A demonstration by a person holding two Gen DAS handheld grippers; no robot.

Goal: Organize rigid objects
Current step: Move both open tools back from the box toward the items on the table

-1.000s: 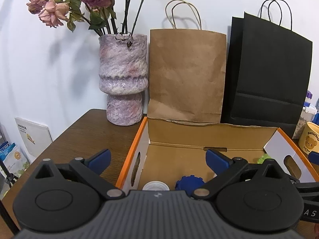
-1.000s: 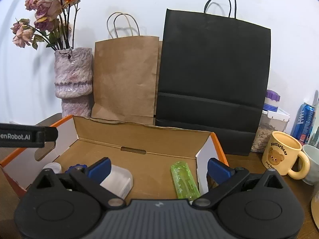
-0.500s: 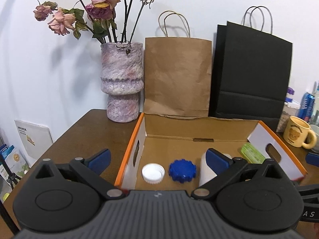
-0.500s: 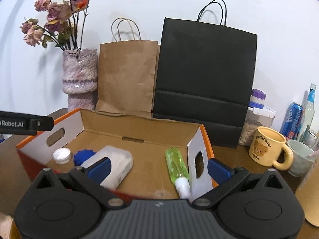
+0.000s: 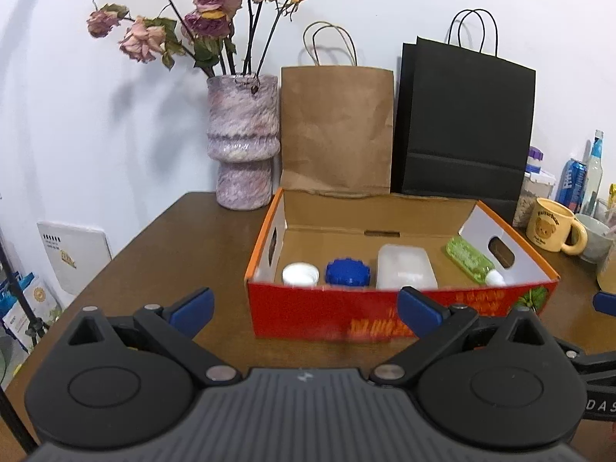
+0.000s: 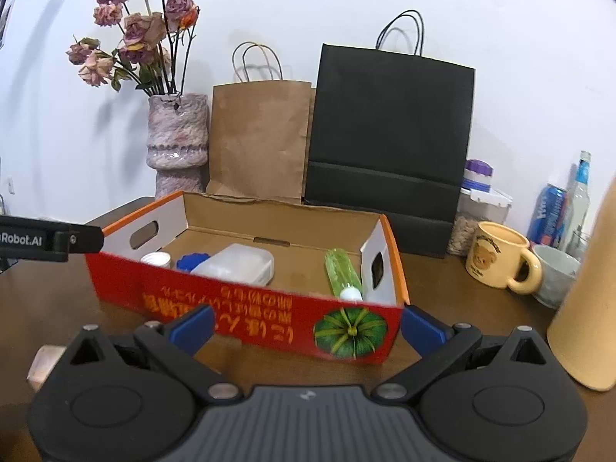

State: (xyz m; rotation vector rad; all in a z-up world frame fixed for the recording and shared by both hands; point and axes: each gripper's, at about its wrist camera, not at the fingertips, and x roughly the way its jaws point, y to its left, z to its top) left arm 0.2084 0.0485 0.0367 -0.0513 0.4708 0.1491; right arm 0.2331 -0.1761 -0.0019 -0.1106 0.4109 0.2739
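An open cardboard box [image 5: 346, 313] [image 6: 250, 304] with a red front and orange rims sits on the brown table. Inside lie a white cap [image 5: 300, 273] [image 6: 155, 258], a blue ridged cap [image 5: 347, 272] [image 6: 192, 261], a translucent plastic container [image 5: 405, 271] [image 6: 238, 263] and a green bottle [image 5: 469, 261] [image 6: 342, 269]. My left gripper [image 5: 306, 310] hangs open in front of the box, holding nothing. In the right wrist view my right gripper [image 6: 308, 327] is open too, just short of the box's front wall.
Behind the box stand a vase of dried roses [image 5: 242, 142], a brown paper bag [image 5: 337, 131] and a black paper bag [image 5: 464, 123]. A yellow bear mug [image 6: 498, 256], a grey cup [image 6: 556, 275], cans, a bottle and a tan cylinder [image 6: 589, 300] crowd the right.
Both grippers have pulled back and up from over the box; its red front wall and all its contents now show. Both stay open and empty.
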